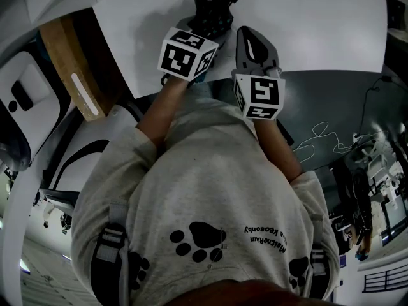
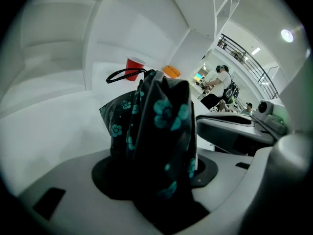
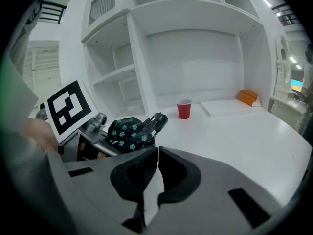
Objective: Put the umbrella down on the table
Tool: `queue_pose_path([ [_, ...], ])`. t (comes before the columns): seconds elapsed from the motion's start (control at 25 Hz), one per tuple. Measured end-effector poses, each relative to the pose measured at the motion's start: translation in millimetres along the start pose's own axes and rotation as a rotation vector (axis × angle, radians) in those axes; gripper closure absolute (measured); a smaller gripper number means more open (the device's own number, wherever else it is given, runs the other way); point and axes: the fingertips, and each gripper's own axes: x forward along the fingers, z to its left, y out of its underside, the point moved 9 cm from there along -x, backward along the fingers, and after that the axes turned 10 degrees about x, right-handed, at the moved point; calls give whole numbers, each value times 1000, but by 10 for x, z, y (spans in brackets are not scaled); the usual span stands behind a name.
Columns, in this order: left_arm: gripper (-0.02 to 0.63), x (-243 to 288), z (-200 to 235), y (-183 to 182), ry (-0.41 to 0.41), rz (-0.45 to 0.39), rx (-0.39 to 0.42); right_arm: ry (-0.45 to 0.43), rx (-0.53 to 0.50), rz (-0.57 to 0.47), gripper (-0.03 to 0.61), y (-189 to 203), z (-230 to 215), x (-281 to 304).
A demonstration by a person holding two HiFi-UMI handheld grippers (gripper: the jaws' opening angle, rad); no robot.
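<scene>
The folded umbrella point(image 2: 156, 131), black with teal flowers, stands up between the jaws of my left gripper point(image 2: 156, 175) and fills the gap, so the gripper is shut on it. Its black wrist strap point(image 2: 122, 75) loops off the top. In the head view the umbrella point(image 1: 213, 14) points away over the white table point(image 1: 319, 24), in front of the left gripper point(image 1: 205, 27). The right gripper point(image 3: 156, 153) is shut with nothing in it and hovers just right of the umbrella point(image 3: 129, 133). Whether the umbrella touches the table I cannot tell.
A red cup point(image 3: 184, 108) and an orange object point(image 3: 248, 97) stand at the back of the table, below white shelves point(image 3: 112, 72). A flat white board point(image 3: 230, 106) lies between them. People stand far off to the right point(image 2: 220, 84).
</scene>
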Motion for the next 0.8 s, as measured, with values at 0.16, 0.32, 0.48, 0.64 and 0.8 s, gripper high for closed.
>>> queue_pose_path([
  [0.16, 367, 77, 11, 7, 12, 23, -10, -1, 10, -8, 548, -6, -44, -6],
  [0.32, 367, 105, 15, 14, 17, 41, -20, -1, 14, -12, 548, -5, -57, -23],
  [0.48, 367, 82, 13, 14, 15, 44, -21, -4, 13, -3, 548, 2, -51, -25],
  [0.64, 360, 73, 0, 16, 15, 56, -16, -11, 14, 12, 548, 23, -37, -1],
  [0.8, 329, 69, -48, -5, 21, 77, -5, -17, 12, 9, 548, 12, -24, -20],
])
